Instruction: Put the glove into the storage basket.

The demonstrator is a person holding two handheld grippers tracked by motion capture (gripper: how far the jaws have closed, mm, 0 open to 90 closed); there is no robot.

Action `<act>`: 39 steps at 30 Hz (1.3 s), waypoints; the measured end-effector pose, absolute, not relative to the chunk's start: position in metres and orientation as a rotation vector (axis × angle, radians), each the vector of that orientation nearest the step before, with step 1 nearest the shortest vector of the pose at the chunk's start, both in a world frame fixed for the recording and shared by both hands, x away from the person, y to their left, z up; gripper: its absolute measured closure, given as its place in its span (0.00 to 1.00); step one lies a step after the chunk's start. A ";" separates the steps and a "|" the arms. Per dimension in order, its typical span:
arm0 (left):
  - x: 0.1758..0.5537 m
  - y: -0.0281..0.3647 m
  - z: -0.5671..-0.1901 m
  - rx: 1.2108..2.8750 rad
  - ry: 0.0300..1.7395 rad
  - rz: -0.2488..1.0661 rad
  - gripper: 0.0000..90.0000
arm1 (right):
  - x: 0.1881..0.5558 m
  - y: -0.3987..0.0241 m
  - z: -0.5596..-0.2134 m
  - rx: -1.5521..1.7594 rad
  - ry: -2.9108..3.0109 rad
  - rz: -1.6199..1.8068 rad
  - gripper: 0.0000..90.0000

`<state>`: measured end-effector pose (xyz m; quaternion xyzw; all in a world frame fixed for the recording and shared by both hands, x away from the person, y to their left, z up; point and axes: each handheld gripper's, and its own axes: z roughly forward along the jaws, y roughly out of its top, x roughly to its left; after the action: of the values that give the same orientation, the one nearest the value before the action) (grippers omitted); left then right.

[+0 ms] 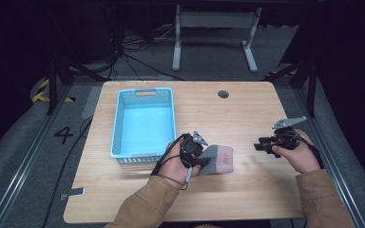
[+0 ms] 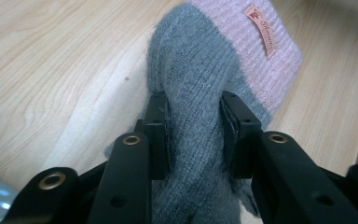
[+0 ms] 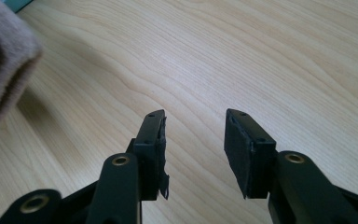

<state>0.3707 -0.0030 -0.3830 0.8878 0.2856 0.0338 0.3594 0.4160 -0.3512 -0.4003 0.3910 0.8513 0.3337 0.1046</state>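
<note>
Presently, your table (image 1: 247,190) carries, largest first: one blue basket (image 1: 144,122), standing left of centre, well within reach of your left hand. Next, one knitted sock (image 2: 200,93), grey with a pink cuff, pinched at its grey part by your left gripper (image 2: 193,126); its long axis runs away from the jaws, cuff farthest out, and it sits just right of the basket's near corner. Last, your right gripper (image 3: 193,135), jaws spread with nothing between them, held apart over bare wood to the sock's right.
</note>
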 end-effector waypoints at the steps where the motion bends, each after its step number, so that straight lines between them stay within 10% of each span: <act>1: 0.371 0.000 -0.381 2.286 0.741 0.095 0.75 | 0.418 -0.350 -0.400 1.148 2.513 0.988 0.66; 39: 0.404 0.095 -0.330 2.178 0.865 0.190 0.75 | 0.428 -0.343 -0.406 1.143 2.530 0.968 0.66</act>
<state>0.4041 0.0947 -0.3303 0.8550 0.3395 0.0744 0.3849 0.4276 -0.3428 -0.4064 0.3869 0.8561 0.3275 0.1005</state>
